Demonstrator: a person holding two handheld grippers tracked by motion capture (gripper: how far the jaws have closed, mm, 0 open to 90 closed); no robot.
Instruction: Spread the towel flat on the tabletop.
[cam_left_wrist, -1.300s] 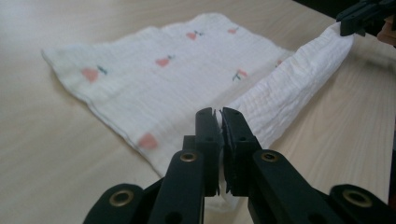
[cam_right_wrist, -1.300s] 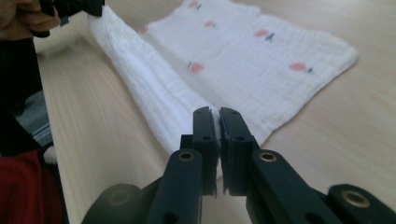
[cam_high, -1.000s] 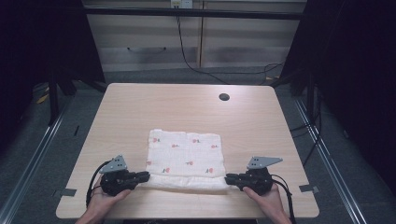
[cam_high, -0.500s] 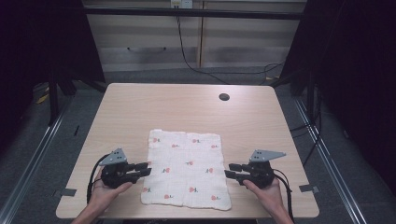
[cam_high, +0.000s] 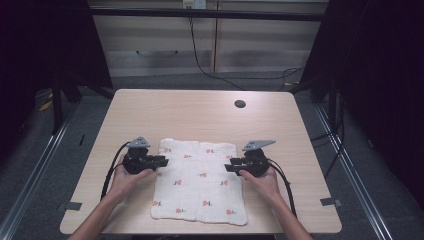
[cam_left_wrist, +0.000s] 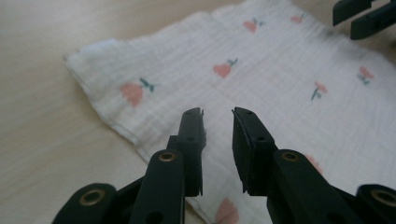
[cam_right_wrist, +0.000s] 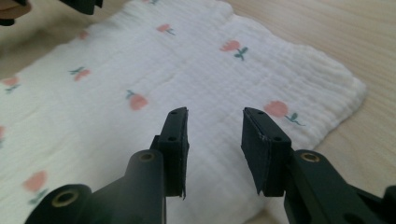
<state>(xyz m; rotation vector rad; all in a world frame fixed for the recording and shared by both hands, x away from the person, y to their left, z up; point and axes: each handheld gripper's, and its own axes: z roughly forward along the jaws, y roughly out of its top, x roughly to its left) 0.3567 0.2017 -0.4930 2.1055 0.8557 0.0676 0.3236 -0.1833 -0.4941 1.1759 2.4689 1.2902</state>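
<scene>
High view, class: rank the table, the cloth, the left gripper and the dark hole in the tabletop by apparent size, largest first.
1. table
2. cloth
3. left gripper, open, above the cloth's left edge
4. dark hole

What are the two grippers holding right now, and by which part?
Nothing. The left gripper and the right gripper both stand open above the flower-printed white cloth, which lies flat on the table; their jaws have just been opening, with nothing between them.

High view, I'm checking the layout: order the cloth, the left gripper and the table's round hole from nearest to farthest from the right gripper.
1. cloth, right beside the right gripper, at its jaws.
2. left gripper, across the cloth, at its left edge.
3. round hole, at the table's far edge.
</scene>
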